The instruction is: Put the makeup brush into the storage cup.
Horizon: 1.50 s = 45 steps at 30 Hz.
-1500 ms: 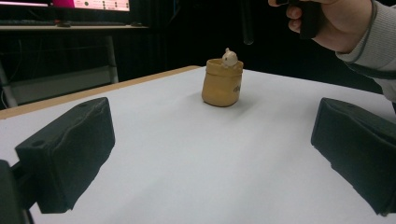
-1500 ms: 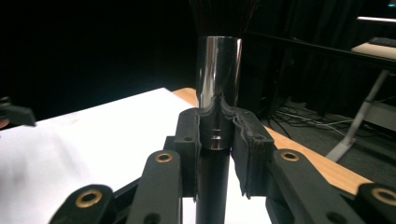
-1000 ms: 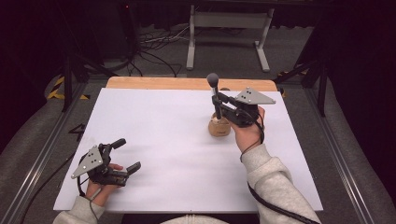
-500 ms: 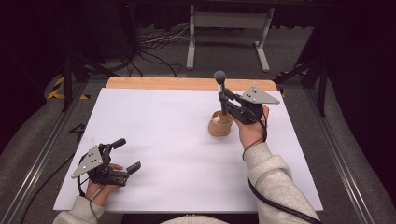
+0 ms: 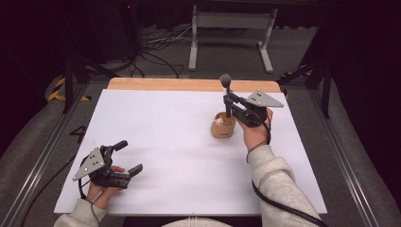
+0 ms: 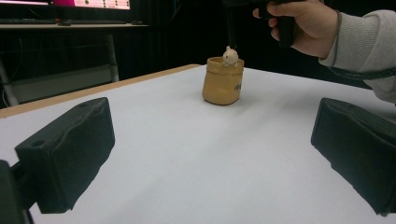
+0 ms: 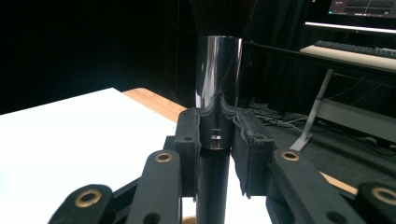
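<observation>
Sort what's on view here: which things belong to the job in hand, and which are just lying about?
In the job:
- makeup brush, upright in the right tongs
- tan sack-shaped holder with a small figure at its rim

Lying about:
- left tongs, open, idle
- metal stand and cables beyond the table

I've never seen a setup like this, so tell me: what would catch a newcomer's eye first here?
Probably the makeup brush standing upright, bristles up, clamped in the right gripper over the far right part of the white table. Right below it sits a small tan sack-shaped holder with a tiny pale figure peeking over its rim. At the near left, the left gripper rests on the table with its jaws wide apart, holding nothing.
</observation>
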{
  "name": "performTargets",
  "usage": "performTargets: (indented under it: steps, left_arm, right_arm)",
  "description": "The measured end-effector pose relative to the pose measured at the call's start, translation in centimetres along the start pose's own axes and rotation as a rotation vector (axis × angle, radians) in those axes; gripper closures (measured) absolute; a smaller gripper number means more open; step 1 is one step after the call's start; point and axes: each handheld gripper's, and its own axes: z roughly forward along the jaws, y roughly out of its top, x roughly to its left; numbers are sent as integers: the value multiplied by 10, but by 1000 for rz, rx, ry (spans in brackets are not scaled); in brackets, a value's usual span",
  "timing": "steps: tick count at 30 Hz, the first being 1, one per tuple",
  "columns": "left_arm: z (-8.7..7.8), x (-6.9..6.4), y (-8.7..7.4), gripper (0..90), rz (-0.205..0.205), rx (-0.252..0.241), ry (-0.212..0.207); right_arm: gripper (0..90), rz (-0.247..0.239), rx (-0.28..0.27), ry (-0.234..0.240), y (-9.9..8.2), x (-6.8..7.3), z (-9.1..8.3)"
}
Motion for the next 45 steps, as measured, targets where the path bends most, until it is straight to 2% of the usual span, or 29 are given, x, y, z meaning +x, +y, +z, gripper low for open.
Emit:
performTargets:
  steps: [25, 35, 37, 39, 43, 45]
  left_arm:
    - [-1, 0, 0, 2, 0, -1, -3]
    - [-1, 0, 0, 2, -1, 1, -4]
    - [-1, 0, 0, 2, 0, 1, -4]
    - [-1, 0, 0, 2, -1, 1, -4]
    - [-1, 0, 1, 2, 0, 1, -4]
    - [-1, 0, 1, 2, -2, 1, -6]
  right_arm:
    - [730, 63, 55, 6, -42, -5, 11]
    - [717, 98, 67, 13, -48, -6, 10]
    - [642, 111, 51, 18, -47, -7, 9]
    - [531, 126, 21, 27, -42, -6, 7]
    - [402, 117, -6, 28, -34, -3, 3]
    - [282, 103, -16, 20, -29, -2, 1]
